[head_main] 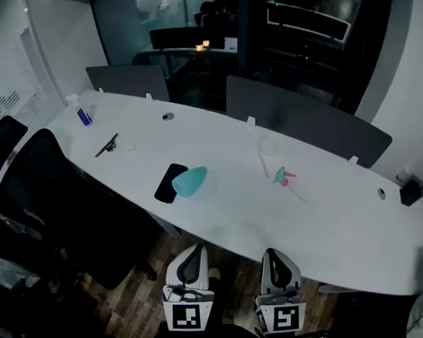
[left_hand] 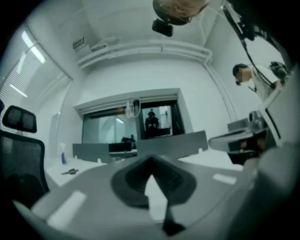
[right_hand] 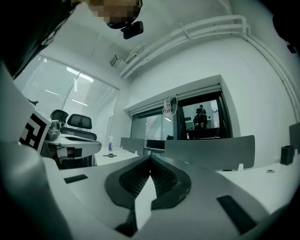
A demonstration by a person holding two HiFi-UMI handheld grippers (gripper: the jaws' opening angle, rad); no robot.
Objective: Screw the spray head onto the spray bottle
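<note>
Looking down, a long white table (head_main: 230,222) is seen. At its far left end a small blue bottle (head_main: 83,116) is set, then a dark tool (head_main: 106,145), a black pad (head_main: 167,184) and, against it, a teal object (head_main: 191,180) whose kind cannot be told. Off the table's near edge, the left gripper (head_main: 196,252) and right gripper (head_main: 273,257) are held pressed together, empty. Right of the table's centre the pink-and-teal spray head (head_main: 284,178) is laid, near a pale shape (head_main: 269,145) too faint to name.
</note>
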